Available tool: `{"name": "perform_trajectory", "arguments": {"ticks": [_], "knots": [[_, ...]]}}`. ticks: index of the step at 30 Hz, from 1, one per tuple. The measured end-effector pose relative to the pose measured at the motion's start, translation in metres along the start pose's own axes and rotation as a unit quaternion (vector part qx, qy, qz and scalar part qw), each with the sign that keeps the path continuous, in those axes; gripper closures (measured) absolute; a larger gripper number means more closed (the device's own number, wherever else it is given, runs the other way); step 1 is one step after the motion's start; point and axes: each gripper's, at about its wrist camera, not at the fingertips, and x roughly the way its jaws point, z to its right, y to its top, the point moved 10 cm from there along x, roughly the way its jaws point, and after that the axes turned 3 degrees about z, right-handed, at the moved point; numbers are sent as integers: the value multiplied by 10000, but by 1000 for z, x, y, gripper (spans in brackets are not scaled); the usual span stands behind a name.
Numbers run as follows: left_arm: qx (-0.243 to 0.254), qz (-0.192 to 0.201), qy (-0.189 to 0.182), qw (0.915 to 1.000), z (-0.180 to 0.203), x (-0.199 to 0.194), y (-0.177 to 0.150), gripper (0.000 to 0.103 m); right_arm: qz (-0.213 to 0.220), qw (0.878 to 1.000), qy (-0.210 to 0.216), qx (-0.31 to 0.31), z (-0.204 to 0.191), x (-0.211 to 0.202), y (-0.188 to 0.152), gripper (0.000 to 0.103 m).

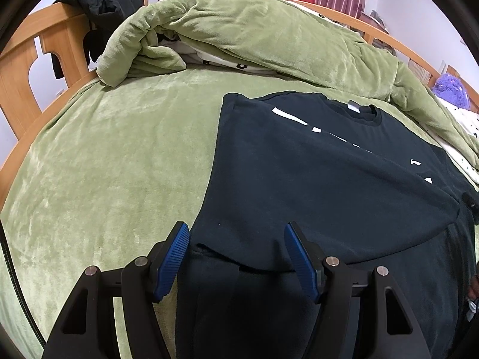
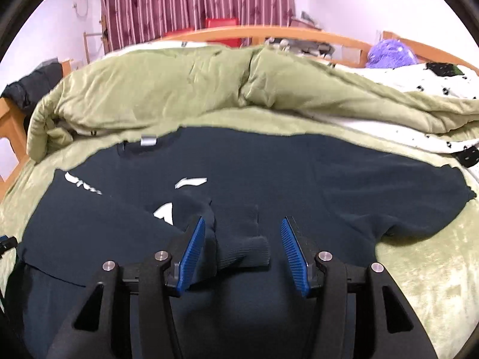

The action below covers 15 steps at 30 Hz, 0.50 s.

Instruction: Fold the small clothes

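A dark navy sweatshirt with white lettering lies on the green bedspread, its left side folded over the body. My left gripper is open just above the shirt's lower left edge, holding nothing. In the right wrist view the same sweatshirt spreads across the bed, right sleeve stretched to the right. A ribbed cuff of the folded sleeve lies between the blue pads of my right gripper, which is open and not gripping it.
A rumpled green quilt is heaped along the far side of the bed. The wooden bed frame with a black garment hung on it stands at left. A purple fluffy thing sits far right. Bare green bedspread lies left of the shirt.
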Motion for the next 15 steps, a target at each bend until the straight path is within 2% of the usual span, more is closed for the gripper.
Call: {"name": "perform_trajectory", "arguments": {"ticks": [3,4,5,12,15], "knots": [[45,-8,13,10000,3,1,-1,39,-441,9983,-203,-311,-2,31,-21,66],[64,-7,23,10000,4,1,-2,39,-725,9955,-434,-427,1,46,-33,68],[85,-9,31,10000,5,1,-2,39,-886,9942,-458,-403,2,54,-42,69],[109,-49,-7,9999,10,4,-5,39,-747,9964,-364,-136,13,33,-25,69],[103,-19,-28,9999,13,4,-5,39,-525,9983,-252,92,24,11,-8,63]]}}
